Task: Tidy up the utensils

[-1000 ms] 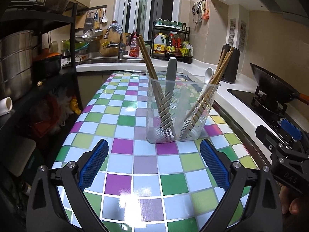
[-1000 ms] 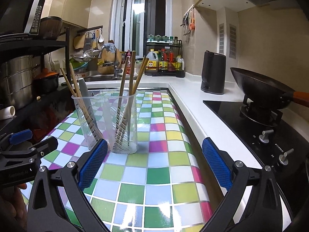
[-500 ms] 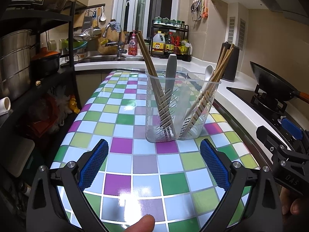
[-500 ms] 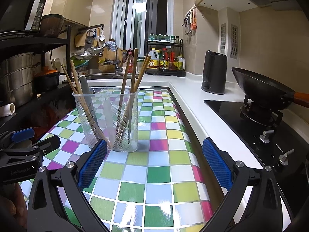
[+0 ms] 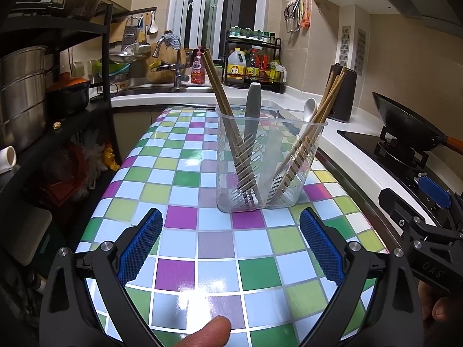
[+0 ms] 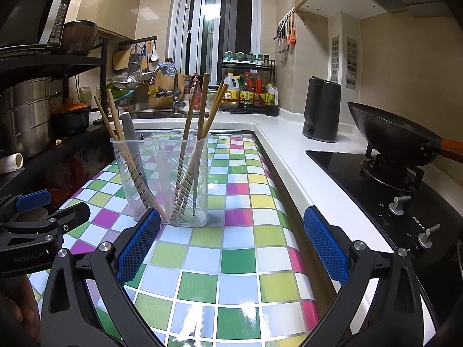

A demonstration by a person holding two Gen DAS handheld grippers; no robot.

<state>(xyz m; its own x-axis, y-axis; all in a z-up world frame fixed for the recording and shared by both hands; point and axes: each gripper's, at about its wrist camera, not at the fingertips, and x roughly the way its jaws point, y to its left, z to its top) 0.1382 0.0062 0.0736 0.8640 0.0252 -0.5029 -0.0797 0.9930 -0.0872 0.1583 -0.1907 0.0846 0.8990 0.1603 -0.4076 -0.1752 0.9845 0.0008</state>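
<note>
A clear plastic utensil holder (image 5: 267, 170) stands upright on the checkered table (image 5: 188, 248). It holds wooden chopsticks (image 5: 222, 107) leaning left, a grey handle (image 5: 252, 107), a white spoon (image 5: 309, 108) and more chopsticks (image 5: 327, 98) leaning right. My left gripper (image 5: 231, 245) is open and empty, a short way in front of the holder. In the right wrist view the holder (image 6: 162, 179) stands ahead to the left. My right gripper (image 6: 231, 245) is open and empty, over the table's right part.
A white counter (image 6: 289, 156) runs along the table's right side, with a black kettle (image 6: 321, 110), a hob (image 6: 399, 190) and a wok (image 6: 387, 133). A black shelf with pots (image 5: 26, 95) stands on the left. The sink (image 5: 162, 86) and bottle rack (image 5: 254, 63) are behind.
Both grippers have drawn back slightly and stay open. A fingertip has come into the bottom of the left wrist view. The holder has not moved.
</note>
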